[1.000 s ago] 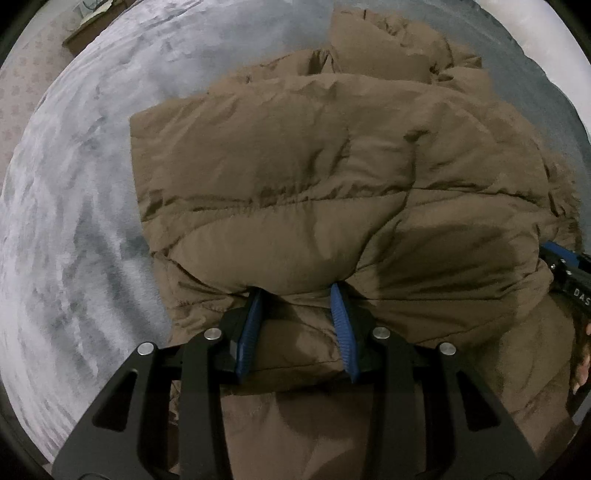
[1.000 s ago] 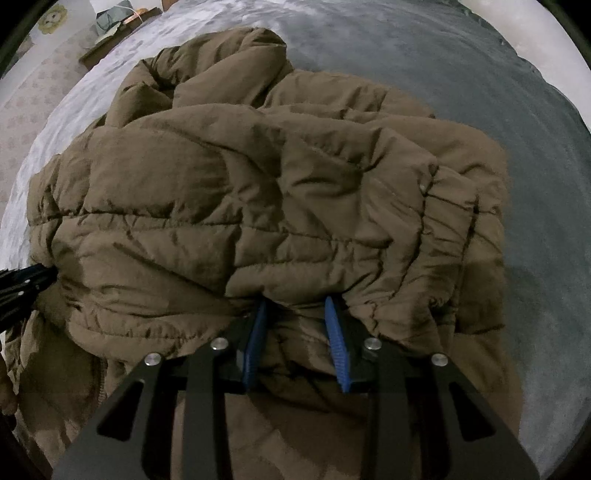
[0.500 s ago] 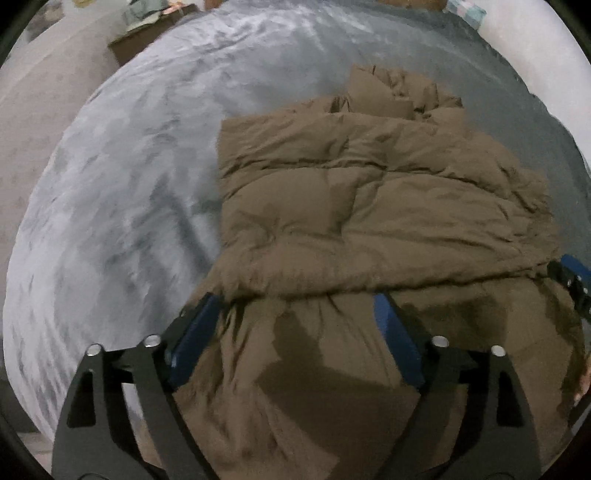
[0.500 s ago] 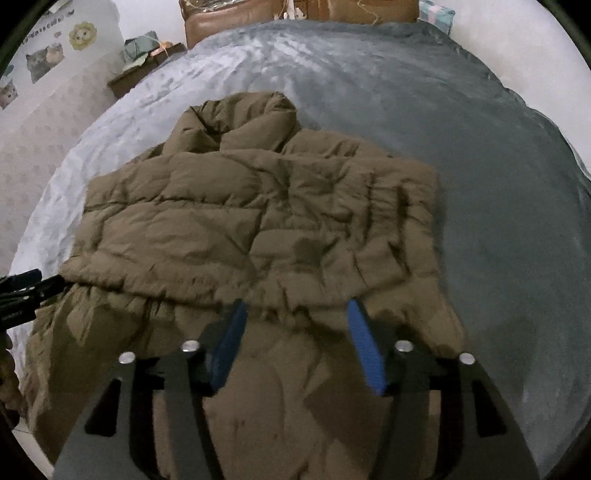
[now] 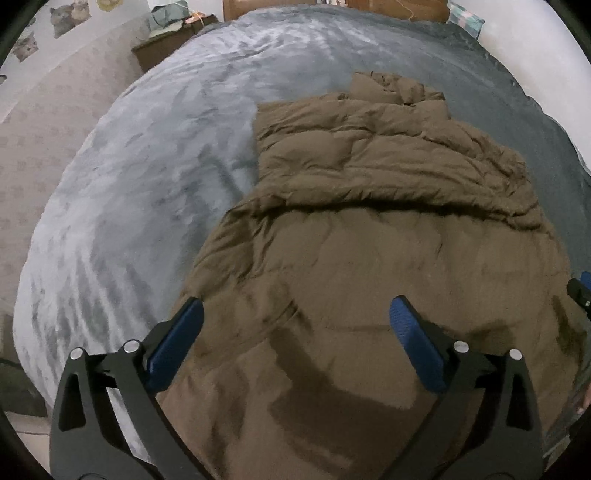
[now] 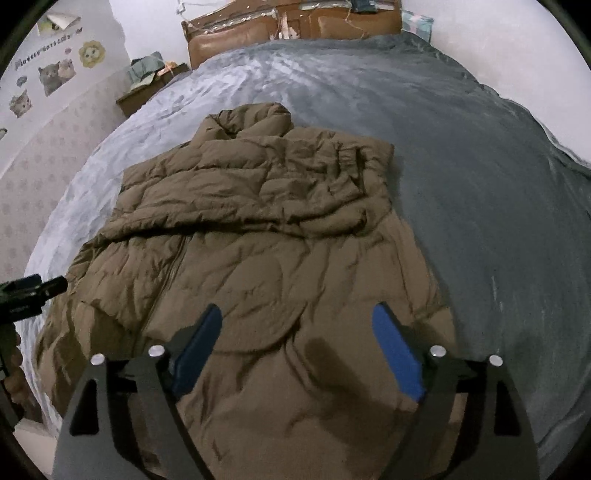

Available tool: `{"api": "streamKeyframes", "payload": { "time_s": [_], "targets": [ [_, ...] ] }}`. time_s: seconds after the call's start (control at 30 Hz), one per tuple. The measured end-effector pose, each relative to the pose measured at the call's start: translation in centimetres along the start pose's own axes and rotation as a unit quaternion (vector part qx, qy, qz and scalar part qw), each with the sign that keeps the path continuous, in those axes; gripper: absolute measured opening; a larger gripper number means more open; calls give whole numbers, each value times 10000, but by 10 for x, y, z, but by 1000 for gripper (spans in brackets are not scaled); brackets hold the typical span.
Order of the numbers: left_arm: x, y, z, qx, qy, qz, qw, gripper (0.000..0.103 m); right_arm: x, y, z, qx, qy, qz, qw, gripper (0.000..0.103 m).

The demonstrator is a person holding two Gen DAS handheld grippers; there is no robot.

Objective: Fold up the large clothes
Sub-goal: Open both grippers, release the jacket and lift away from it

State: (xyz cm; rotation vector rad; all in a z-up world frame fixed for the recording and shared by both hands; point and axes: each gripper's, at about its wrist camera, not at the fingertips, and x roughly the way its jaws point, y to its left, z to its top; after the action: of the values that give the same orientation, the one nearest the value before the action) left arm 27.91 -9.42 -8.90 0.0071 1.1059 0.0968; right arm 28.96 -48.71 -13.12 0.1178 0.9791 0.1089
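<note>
A brown puffer jacket [image 5: 369, 221] lies on the grey bed, with a folded layer resting across its far half. It also shows in the right wrist view [image 6: 266, 229]. My left gripper [image 5: 295, 325] is open and empty, held above the jacket's near left part. My right gripper [image 6: 297, 328] is open and empty above the jacket's near right part. The left gripper's tip [image 6: 33, 291] shows at the left edge of the right wrist view. The right gripper's tip [image 5: 580, 295] shows at the right edge of the left wrist view.
The grey bedspread [image 6: 480, 206] spreads around the jacket. A brown headboard [image 6: 288, 22] stands at the far end. A bedside table [image 6: 147, 88] with clutter stands at the far left by a wall with cat stickers [image 6: 51, 77].
Both grippers were shut on the jacket's edge; they have let go, opened wide and pulled back and up. The folded layer now lies on the jacket's far half.
</note>
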Motion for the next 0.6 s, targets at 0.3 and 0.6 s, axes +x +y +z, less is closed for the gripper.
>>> {"api": "streamKeyframes", "payload": {
  "time_s": [0.3, 0.6],
  "targets": [
    [10, 26, -32, -191, 59, -4, 9998, 100, 6, 9, -31, 261, -555, 425, 9972, 84],
    [-7, 58, -53, -174, -721, -187, 9971, 100, -13, 32, -62, 77, -1283, 116, 9916, 84]
  ]
}}
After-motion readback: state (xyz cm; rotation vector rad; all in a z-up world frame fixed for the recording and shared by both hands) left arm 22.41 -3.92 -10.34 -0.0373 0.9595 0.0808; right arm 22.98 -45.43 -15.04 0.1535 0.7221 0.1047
